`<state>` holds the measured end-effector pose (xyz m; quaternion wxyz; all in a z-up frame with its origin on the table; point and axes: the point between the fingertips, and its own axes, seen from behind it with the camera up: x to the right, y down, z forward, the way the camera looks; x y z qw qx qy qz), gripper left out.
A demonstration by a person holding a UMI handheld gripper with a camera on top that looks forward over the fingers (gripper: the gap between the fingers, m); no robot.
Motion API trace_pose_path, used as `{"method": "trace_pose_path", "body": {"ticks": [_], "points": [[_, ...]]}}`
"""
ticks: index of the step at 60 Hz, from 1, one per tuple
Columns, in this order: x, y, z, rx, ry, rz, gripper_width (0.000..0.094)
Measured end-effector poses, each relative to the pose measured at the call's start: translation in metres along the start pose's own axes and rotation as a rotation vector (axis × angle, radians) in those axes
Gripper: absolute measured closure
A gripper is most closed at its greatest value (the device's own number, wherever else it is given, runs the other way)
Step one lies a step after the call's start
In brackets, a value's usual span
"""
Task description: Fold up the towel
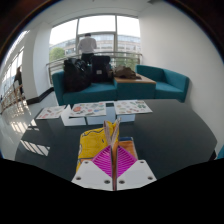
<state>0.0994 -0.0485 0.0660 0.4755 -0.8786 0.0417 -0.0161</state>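
My gripper (114, 146) is shut, its magenta pads pressed together on a thin fold of the yellow-orange towel (92, 146). A narrow edge of the cloth stands up between the fingertips. The rest of the towel spreads to both sides just behind the fingers, yellow at the left and more orange at the right, over the dark table (170, 135). The part of the towel under the fingers is hidden.
Several white printed sheets (100, 108) lie along the table's far edge. Beyond them stands a teal sofa (165, 82) with dark bags on it. A person (88, 46) stands by the large windows. Bright floor shows at the left.
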Motion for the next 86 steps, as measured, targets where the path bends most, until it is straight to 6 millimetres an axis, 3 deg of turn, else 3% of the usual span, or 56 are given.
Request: {"method": "trace_pose_path", "body": {"ticks": [3,5,8,9,14,19,26,34,40,47,58,70,86], "points": [[0.028,0.017,0.021,-0.041,0.031,0.013,0.0903],[0.043,0.030,0.032,-0.076,0.045,0.025,0.0835],[0.061,0.044,0.043,-0.108,0.063,0.035,0.0565],[0.064,0.048,0.032,-0.114,0.070,0.031,0.0471],[0.078,0.043,0.033,-0.082,0.070,0.024,0.0293],[0.088,0.022,0.020,-0.023,0.094,0.040,0.0165],[0.077,-0.015,-0.012,0.056,0.091,0.014,0.0143],[0.033,-0.031,-0.061,0.097,0.025,0.013,0.0127],[-0.004,-0.017,-0.089,0.101,-0.004,-0.006,0.0122],[-0.048,0.018,-0.114,0.074,-0.055,-0.027,0.0123],[-0.105,0.034,-0.158,0.088,-0.132,-0.068,0.0102],[-0.125,0.032,-0.189,0.110,-0.153,-0.085,0.0104],[-0.128,0.040,-0.196,0.110,-0.142,-0.104,0.0103]]}}
